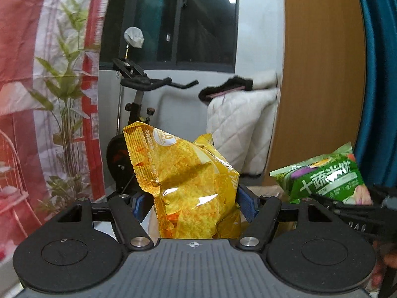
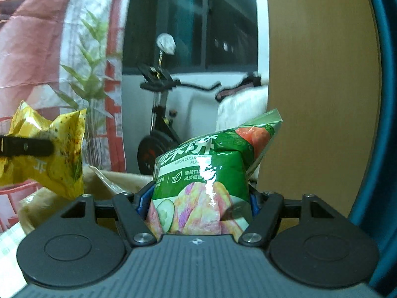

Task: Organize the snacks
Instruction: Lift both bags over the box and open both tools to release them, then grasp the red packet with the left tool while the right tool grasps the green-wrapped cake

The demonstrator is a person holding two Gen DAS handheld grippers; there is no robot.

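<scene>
**Both grippers raised, a snack bag in each**

While both grippers point slightly downward into the room, the left gripper (image 1: 193, 198) is clamped on a yellow chip bag (image 1: 188, 181), its blue pads (image 1: 244, 204) pressing the bag's sides, and the right gripper (image 2: 198, 201) grips a green rice cracker bag (image 2: 206, 181) the same way. The two bags hang side by side, near each other but apart, the yellow on the left. Below and beyond them lies a crumpled brown paper bag (image 2: 119, 178). Farther off stands an exercise bike (image 1: 139, 104); a wooden panel (image 2: 320, 94) closes the right side, and a red-and-white printed sheet (image 1: 49, 74) the left.
</scene>
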